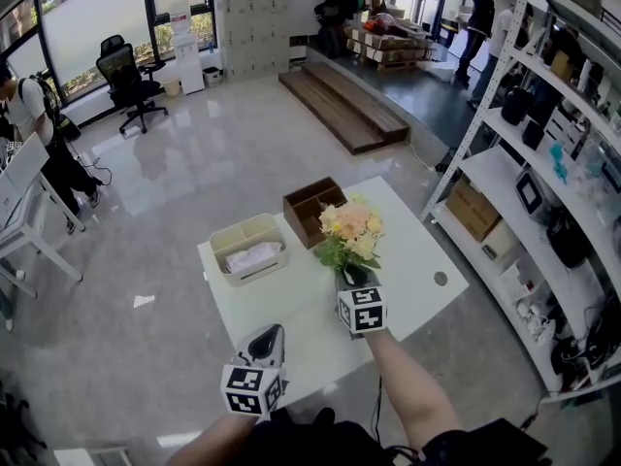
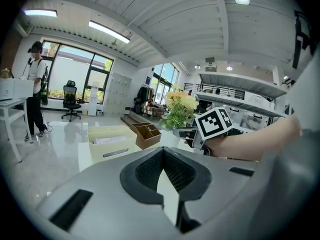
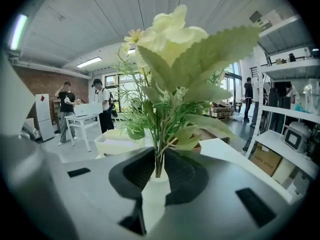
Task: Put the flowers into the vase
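A bunch of artificial flowers (image 1: pixel 351 231), cream and peach blooms over green leaves, stands upright on the white table (image 1: pixel 417 250). In the right gripper view its stems (image 3: pixel 159 159) drop into the mouth of a white vase (image 3: pixel 156 191) directly between the jaws. My right gripper (image 3: pixel 159 156) is at the stems just above that mouth, its jaws slightly apart around them. In the head view the right gripper (image 1: pixel 355 280) is under the leaves and the vase is hidden. My left gripper (image 1: pixel 266 338) rests near the table's front edge, shut and empty; its own view shows the left gripper (image 2: pixel 162 151) and the flowers (image 2: pixel 180 106).
A beige bin (image 1: pixel 249 248) holding white cloth and a brown wooden organiser (image 1: pixel 309 209) stand at the back of the table. Metal shelving (image 1: pixel 543 163) runs along the right. People stand far off across the room.
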`<state>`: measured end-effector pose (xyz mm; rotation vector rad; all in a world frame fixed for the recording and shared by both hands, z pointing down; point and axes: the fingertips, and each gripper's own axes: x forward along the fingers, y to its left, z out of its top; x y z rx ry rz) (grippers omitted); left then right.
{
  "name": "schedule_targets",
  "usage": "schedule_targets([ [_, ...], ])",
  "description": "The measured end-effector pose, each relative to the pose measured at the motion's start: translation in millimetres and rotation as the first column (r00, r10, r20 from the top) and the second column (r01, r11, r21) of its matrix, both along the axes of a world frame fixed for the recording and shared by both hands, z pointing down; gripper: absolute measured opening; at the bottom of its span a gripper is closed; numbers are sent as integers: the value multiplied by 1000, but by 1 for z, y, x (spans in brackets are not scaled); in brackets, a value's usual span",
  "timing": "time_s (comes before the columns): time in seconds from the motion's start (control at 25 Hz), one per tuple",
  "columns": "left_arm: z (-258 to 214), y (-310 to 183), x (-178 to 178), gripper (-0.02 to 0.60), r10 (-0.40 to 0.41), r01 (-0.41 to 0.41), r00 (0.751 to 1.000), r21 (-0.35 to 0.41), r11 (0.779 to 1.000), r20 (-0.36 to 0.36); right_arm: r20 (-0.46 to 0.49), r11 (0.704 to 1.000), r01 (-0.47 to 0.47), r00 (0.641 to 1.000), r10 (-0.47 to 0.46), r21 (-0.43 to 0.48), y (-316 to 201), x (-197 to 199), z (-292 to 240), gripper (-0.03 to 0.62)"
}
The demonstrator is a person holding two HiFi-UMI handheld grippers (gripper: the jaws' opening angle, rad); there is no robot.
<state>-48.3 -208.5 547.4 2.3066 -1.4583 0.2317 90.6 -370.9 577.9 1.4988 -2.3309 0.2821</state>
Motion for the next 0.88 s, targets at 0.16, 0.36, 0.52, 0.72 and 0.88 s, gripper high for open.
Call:
schedule_targets([
  [0.16, -1, -1, 0, 3, 1, -1, 1000, 1, 1000, -9, -52, 1000, -8, 999, 7, -18, 0, 2, -2, 71],
  [0.36, -4, -1, -3, 2, -1, 1, 1000, 4, 1000, -13, -70, 998, -8, 998, 4, -59, 2, 2, -1, 77],
  [0.52, -8, -1, -4, 2, -5, 5, 1000, 15, 1000, -21, -84, 996, -8, 997, 1, -90, 3, 3, -3, 86],
  [0.72, -7, 4, -6, 3, -4, 4, 999, 19, 1000, -32, -100, 991, -10, 995, -4, -137, 7, 5, 1, 97],
  [0.88, -9, 5, -6, 2, -8, 9, 999, 27, 1000, -37, -115, 985, -5, 993, -15, -175, 10, 4, 1, 117],
])
